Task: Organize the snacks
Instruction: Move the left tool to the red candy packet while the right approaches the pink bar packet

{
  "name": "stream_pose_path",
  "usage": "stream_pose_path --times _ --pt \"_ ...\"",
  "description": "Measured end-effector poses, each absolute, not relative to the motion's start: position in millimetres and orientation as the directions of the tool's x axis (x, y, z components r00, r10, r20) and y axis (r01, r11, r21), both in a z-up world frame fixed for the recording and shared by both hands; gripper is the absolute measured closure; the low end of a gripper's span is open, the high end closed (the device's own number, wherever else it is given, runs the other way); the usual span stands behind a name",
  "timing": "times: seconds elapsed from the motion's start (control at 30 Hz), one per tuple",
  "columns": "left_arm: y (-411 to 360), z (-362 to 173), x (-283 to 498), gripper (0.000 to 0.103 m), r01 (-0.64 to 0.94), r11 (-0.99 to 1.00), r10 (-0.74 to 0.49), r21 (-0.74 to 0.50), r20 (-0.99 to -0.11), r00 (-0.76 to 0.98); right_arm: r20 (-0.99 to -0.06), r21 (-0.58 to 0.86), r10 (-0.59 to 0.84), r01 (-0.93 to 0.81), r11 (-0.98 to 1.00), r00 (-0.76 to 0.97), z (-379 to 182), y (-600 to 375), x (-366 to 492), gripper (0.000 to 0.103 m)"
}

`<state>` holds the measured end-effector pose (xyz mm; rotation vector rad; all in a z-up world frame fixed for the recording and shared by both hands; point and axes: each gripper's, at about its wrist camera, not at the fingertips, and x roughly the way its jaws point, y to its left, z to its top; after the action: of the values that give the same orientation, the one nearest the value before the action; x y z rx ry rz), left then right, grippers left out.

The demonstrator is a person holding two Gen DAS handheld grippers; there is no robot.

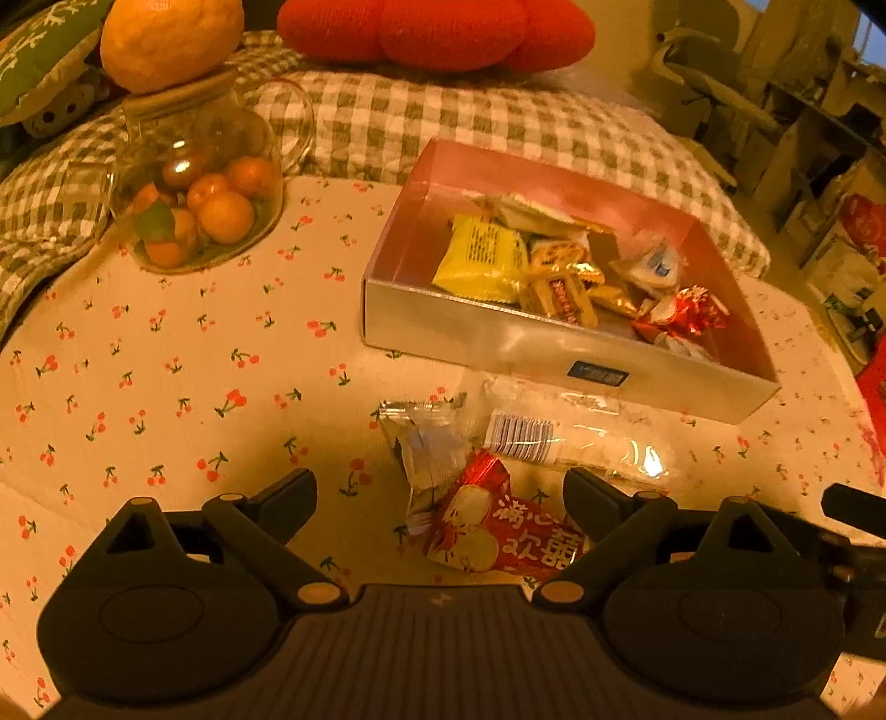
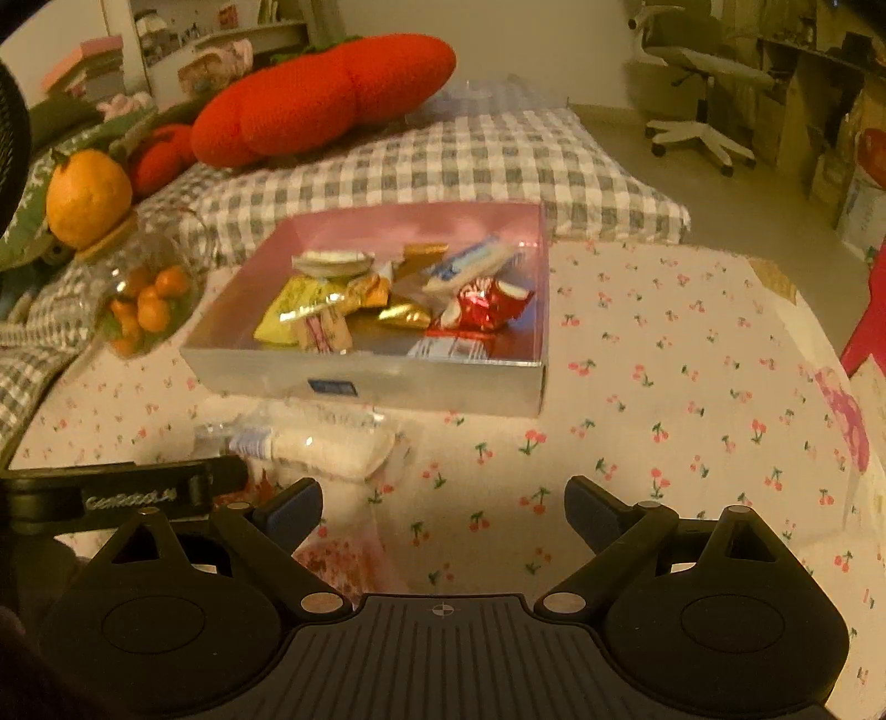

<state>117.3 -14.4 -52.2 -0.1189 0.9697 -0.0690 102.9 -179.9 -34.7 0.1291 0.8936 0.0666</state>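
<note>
A silver box (image 1: 498,338) with a pink inside holds several wrapped snacks, among them a yellow packet (image 1: 482,257) and a red foil candy (image 1: 686,313). In front of it on the cherry-print cloth lie a red packet (image 1: 498,529), a silver packet (image 1: 426,448) and a clear white-filled pack (image 1: 565,437). My left gripper (image 1: 440,493) is open, its fingers on either side of the red packet without touching it. My right gripper (image 2: 443,504) is open over bare cloth, right of the clear pack (image 2: 326,446). The box (image 2: 387,382) sits ahead of it.
A glass jar (image 1: 205,188) of small oranges with a large orange (image 1: 166,39) on its lid stands left of the box. Behind are a checked cushion (image 1: 443,122) and a red knitted cushion (image 1: 432,27). A pinkish wrapper (image 2: 343,554) lies near my right gripper's left finger.
</note>
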Motion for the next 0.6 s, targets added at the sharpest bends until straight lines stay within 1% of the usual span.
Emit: stream_pose_path --times 0.13,0.6 --pt "-18 -56 118 0.012 0.008 0.991 -0.114 -0.131 -0.831 0.545 -0.782 0.140 0.112 -0.002 0.990 0.613 -40 -176 104 0.007" --pt "-2 -52 105 0.011 0.089 0.989 -0.147 -0.118 -0.841 0.521 -0.826 0.156 0.113 0.031 0.987 0.552 -53 -163 112 0.007"
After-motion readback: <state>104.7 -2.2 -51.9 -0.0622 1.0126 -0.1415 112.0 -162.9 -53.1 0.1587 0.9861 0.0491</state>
